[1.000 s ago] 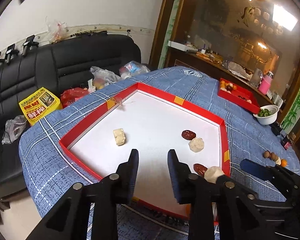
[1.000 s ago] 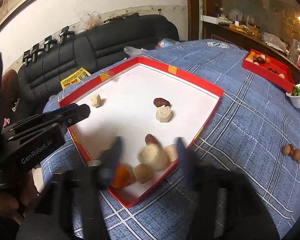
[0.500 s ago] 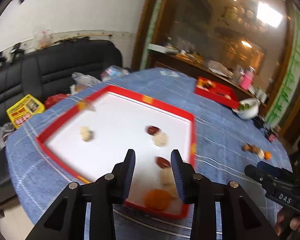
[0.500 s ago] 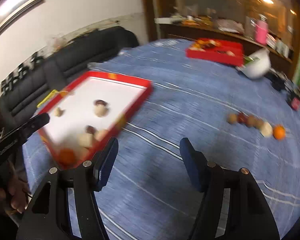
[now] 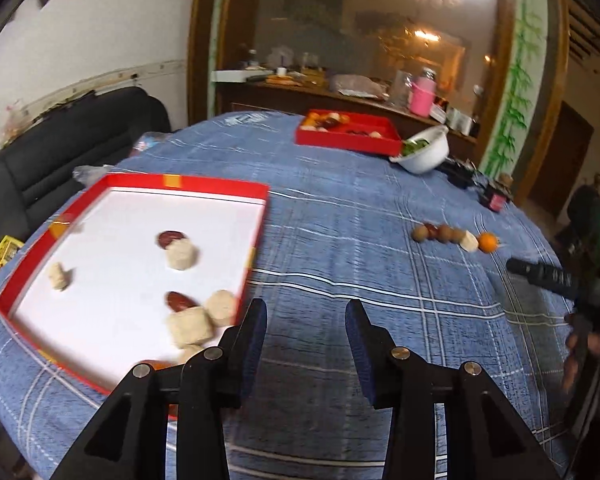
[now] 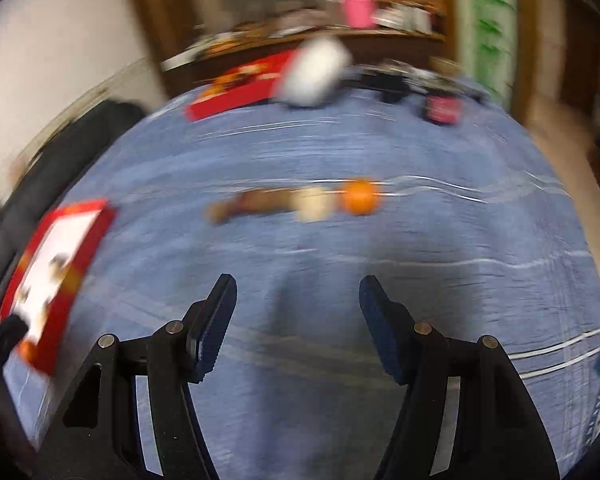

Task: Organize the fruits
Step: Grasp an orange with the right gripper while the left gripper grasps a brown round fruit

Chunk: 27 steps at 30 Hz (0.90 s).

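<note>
A red-rimmed white tray (image 5: 220, 192) lies at the left of the blue checked table and holds red dates (image 5: 171, 237) and pale fruit chunks (image 5: 182, 254). A row of loose fruits lies on the cloth: brown round ones (image 5: 440, 233), a pale chunk (image 5: 469, 241) and an orange (image 5: 489, 242). In the blurred right wrist view the orange (image 6: 359, 197) lies ahead. My left gripper (image 5: 305, 334) is open and empty just right of the tray. My right gripper (image 6: 298, 316) is open and empty over bare cloth, short of the row; it also shows in the left wrist view (image 5: 548, 274).
A second red tray (image 5: 348, 136) with fruits and a white bowl (image 5: 426, 154) of greens stand at the far side. Small dark items (image 5: 496, 200) sit near the far right edge. A black sofa (image 5: 60, 152) is beyond the table on the left.
Both grippers have swung right, away from the big tray. The right gripper now faces the loose fruit row; the left gripper is past the tray's right rim. Both stay open.
</note>
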Motion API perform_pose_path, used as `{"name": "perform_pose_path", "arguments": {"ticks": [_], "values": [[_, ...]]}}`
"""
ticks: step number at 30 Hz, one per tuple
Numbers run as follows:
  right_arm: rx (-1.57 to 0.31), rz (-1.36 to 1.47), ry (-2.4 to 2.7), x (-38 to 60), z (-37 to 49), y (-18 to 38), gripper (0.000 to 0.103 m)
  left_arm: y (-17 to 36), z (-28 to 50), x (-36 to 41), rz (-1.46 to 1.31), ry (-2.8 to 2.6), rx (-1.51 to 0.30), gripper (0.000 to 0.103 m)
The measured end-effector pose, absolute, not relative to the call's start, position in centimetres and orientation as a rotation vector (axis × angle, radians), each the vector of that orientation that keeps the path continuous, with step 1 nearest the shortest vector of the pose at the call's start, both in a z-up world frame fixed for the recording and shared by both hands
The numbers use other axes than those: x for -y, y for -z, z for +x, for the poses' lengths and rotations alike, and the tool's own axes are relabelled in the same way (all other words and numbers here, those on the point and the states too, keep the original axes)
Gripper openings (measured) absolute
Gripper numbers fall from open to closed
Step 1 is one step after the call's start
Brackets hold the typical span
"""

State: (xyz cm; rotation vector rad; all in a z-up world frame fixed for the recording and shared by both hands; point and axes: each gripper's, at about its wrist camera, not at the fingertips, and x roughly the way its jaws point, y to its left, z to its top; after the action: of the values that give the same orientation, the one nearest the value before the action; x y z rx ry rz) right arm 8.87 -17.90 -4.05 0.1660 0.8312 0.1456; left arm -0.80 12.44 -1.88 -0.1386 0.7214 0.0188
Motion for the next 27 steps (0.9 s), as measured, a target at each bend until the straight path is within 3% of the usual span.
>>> {"name": "perform_pose_path", "arguments": {"ticks": [4,13,14,15,16,27], "values": [[-0.847,0.257,-0.076,21.6,11.5,4.5,0.064,2.4,0.7,-10.7,-0.119,0.013,-0.745,0.039],[-0.877,0.227,-0.069,20.2,18.0,5.2,0.064,2.7,5.4,-6.8,-0.075,0.084,-0.767,0.04],[-0.898,0.216,-0.071,20.0,18.7,5.6,0.062,2.8,6.4,-6.3,-0.079,0.093,-0.775,0.04],[-0.92,0.205,-0.067,19.8,19.2,6.1,0.042,2.8,7.1,-5.9,-0.078,0.1,-0.782,0.04],[-0.906,0.212,-0.082,19.8,19.2,6.1,0.029,2.9,7.8,-5.5,-0.077,0.107,-0.786,0.04],[-0.838,0.244,-0.158,21.5,14.5,4.1,0.029,5.2,15.8,0.8,-0.033,0.182,-0.859,0.04]]}}
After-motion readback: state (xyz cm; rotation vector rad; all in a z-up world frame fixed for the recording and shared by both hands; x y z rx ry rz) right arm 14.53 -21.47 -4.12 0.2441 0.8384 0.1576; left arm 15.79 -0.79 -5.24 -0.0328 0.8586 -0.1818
